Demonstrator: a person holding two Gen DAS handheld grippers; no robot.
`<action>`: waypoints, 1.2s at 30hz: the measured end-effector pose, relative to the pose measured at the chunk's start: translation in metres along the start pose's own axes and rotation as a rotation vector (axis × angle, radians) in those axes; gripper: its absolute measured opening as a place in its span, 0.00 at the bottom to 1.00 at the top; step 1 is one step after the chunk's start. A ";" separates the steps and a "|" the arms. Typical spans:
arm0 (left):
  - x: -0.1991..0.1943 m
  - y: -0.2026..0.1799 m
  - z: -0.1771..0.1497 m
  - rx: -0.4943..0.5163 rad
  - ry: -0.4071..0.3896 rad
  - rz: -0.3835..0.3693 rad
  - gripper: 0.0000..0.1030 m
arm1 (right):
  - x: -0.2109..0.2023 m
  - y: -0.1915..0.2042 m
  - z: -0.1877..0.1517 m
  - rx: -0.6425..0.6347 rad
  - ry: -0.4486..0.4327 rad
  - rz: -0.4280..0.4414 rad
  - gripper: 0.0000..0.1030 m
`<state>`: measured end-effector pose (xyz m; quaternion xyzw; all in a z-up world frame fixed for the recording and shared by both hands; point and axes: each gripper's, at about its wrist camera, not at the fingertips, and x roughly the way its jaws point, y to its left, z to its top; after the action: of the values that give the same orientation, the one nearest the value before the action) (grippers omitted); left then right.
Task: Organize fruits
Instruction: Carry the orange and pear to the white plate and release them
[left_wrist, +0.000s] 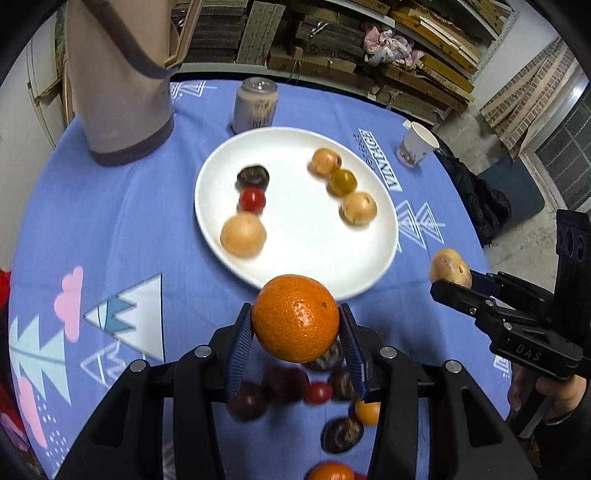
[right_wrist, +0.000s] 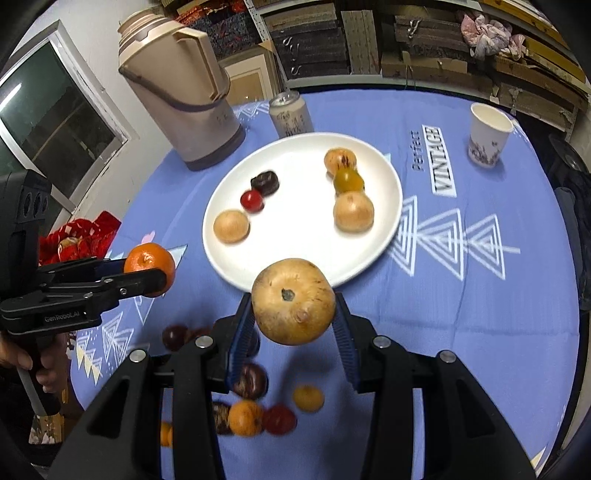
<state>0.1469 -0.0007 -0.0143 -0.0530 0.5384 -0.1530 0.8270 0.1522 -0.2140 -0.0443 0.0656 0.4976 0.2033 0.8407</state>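
Note:
My left gripper (left_wrist: 295, 321) is shut on an orange mandarin (left_wrist: 295, 317) and holds it above the table, just short of the white plate (left_wrist: 295, 229). My right gripper (right_wrist: 293, 302) is shut on a tan round fruit (right_wrist: 293, 301), also near the plate's (right_wrist: 295, 225) front rim. The plate holds two rows: tan fruit, red tomato (left_wrist: 252, 200) and dark fruit on the left; two tan fruits and a yellow-green tomato (left_wrist: 342, 182) on the right. Loose fruits (left_wrist: 317, 402) lie on the cloth below my grippers. The right gripper with its tan fruit (left_wrist: 450, 267) shows in the left wrist view; the left gripper's mandarin (right_wrist: 149, 264) shows in the right wrist view.
A beige thermos jug (right_wrist: 181, 96) stands at the back left. A drink can (right_wrist: 290, 114) stands behind the plate. A paper cup (right_wrist: 487, 134) stands at the back right. The round table has a blue patterned cloth (right_wrist: 461, 295). A red bag (right_wrist: 81, 232) lies off the left edge.

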 end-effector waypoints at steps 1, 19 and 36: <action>0.002 0.001 0.005 0.000 -0.004 0.000 0.45 | 0.003 -0.001 0.005 0.001 -0.002 0.002 0.40; 0.058 0.026 0.074 -0.028 -0.008 0.045 0.45 | 0.072 -0.021 0.066 0.024 0.004 0.019 0.40; 0.061 0.028 0.077 -0.044 -0.021 0.127 0.62 | 0.080 -0.023 0.057 0.055 0.016 -0.006 0.50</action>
<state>0.2451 0.0012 -0.0424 -0.0387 0.5352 -0.0878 0.8392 0.2417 -0.1972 -0.0880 0.0854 0.5099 0.1875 0.8352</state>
